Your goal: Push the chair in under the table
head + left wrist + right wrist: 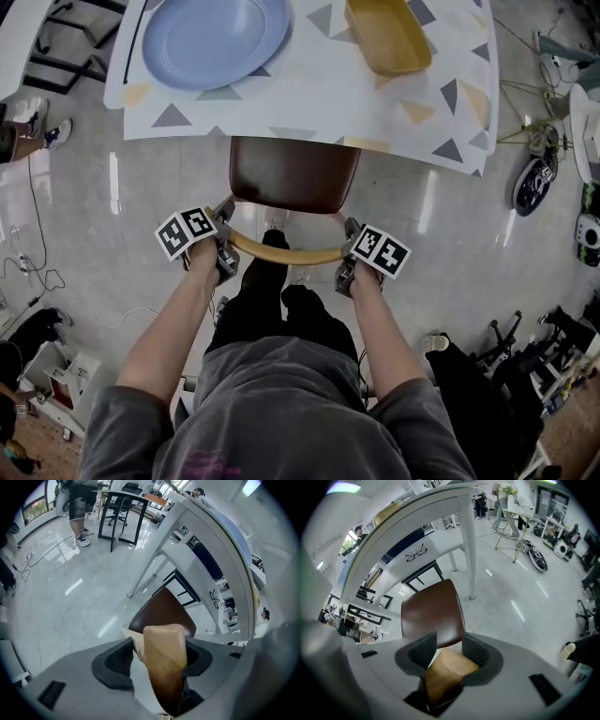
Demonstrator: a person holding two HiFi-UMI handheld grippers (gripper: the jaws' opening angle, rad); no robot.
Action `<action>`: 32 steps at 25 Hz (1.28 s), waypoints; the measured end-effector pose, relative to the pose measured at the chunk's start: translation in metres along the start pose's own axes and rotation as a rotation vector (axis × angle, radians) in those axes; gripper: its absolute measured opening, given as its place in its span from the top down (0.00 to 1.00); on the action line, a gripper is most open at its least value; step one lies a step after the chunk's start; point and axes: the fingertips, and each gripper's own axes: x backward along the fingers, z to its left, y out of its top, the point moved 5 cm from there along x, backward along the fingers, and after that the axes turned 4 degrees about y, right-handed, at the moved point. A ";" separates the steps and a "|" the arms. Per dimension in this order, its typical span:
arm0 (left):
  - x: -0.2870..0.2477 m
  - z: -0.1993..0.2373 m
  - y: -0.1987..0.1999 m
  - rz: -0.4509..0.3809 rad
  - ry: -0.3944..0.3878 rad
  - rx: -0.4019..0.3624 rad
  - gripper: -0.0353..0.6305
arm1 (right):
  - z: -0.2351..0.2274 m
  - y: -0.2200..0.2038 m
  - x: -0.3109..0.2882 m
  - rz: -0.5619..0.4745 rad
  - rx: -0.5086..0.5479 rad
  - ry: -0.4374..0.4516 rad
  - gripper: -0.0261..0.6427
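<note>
table (309,94) at 12 o'clock in head view, patterned cloth, blue plate (214,37) and yellow dish (386,33) on it. chair (293,173) just below it, front edge of the brown seat at the table edge, most of the seat not yet under. curved wooden backrest (281,255) toward 6 o'clock. left tool (223,251) clamps its 9 o'clock end, right tool (347,267) its 3 o'clock end, jaws wide and the rail filling each gap. both ends are likely held so the push runs straight, no swivel.
</note>
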 end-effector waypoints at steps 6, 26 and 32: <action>-0.013 -0.028 0.034 0.000 -0.019 -0.022 0.55 | 0.013 0.037 -0.011 -0.035 -0.014 -0.003 0.71; -0.032 -0.071 0.090 -0.049 -0.053 0.023 0.53 | 0.043 0.119 -0.038 -0.106 0.007 0.007 0.71; -0.035 -0.079 0.093 -0.046 -0.051 0.039 0.52 | 0.044 0.133 -0.040 -0.123 0.015 -0.003 0.71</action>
